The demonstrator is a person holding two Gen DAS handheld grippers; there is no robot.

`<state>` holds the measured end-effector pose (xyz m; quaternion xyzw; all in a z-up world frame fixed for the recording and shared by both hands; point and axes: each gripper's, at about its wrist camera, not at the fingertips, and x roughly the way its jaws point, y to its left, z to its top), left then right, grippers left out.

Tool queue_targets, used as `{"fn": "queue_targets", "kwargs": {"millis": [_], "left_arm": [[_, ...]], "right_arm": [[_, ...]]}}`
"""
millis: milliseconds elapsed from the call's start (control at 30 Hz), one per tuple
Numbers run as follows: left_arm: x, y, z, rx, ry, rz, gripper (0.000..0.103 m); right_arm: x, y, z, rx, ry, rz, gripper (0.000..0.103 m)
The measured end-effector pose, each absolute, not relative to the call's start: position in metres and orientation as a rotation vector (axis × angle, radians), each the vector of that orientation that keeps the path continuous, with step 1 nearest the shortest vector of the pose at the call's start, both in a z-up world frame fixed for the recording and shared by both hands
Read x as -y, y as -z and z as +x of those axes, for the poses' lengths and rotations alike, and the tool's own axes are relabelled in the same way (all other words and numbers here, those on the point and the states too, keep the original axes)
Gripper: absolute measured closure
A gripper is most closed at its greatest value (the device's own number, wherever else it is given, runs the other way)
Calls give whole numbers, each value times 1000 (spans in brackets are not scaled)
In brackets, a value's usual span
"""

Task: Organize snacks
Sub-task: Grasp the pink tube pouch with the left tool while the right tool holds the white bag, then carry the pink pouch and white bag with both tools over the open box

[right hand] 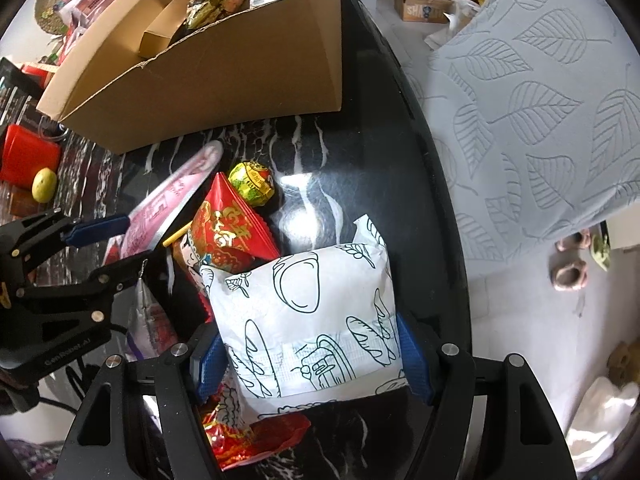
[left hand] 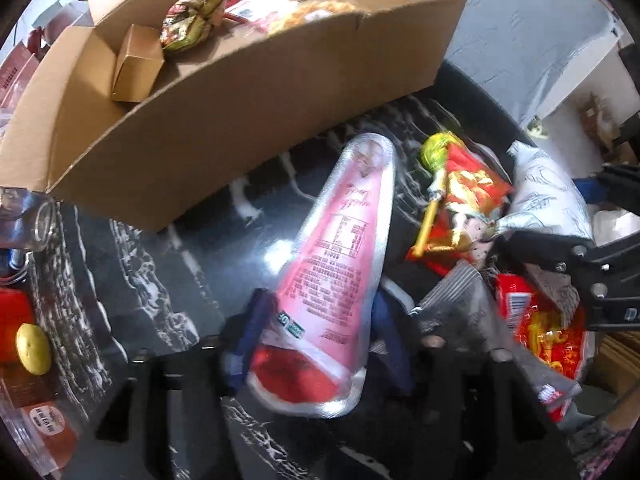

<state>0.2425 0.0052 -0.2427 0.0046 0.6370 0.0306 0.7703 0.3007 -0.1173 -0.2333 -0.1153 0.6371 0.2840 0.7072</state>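
The open brown cardboard box [right hand: 208, 68] stands at the far side of the black marble-veined table [right hand: 360, 152] and already holds a small tan carton [right hand: 160, 36] and a crinkled green-and-gold packet [right hand: 216, 0], so it reads as the collecting place for the snacks. Just in front of the box lies the loose pile. The left gripper [left hand: 316, 344] has its blue-padded jaws closed on the long pink-and-silver foil snack pouch [left hand: 336, 248], gripped at its red end with the far end pointing toward the box, probably so it can go in lengthwise. The right gripper [right hand: 308, 364] has its jaws pressed on either side of the white paper bread bag printed with black line drawings [right hand: 312, 320], near its lower end, which rests on the pile nearer than the box. Between the two lie a red-and-gold foil packet [right hand: 228, 236] and a round green-and-yellow wrapped sweet [right hand: 252, 182], not yet picked up.
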Motion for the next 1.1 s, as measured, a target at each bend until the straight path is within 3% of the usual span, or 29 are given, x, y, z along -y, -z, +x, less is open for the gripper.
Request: {"fn": "queue_targets", "kwargs": {"millis": [167, 400, 467, 500, 633, 1100], "left_arm": [[-16, 250, 244, -1370, -50, -50, 24], [-25, 249, 249, -1308, 2, -17, 25], [-25, 246, 250, -1285, 12, -12, 39], [-25, 244, 249, -1276, 15, -10, 56], [-26, 239, 254, -1276, 48, 8, 73], [-31, 210, 225, -1296, 82, -56, 77]], "right_arm": [[117, 234, 300, -1419, -618, -250, 31], [116, 234, 298, -1416, -606, -260, 31], [115, 233, 296, -1414, -606, -266, 31], [115, 233, 295, -1412, -606, -268, 31], [112, 231, 293, -1405, -613, -285, 31], [118, 224, 279, -1402, -605, -218, 34]]}}
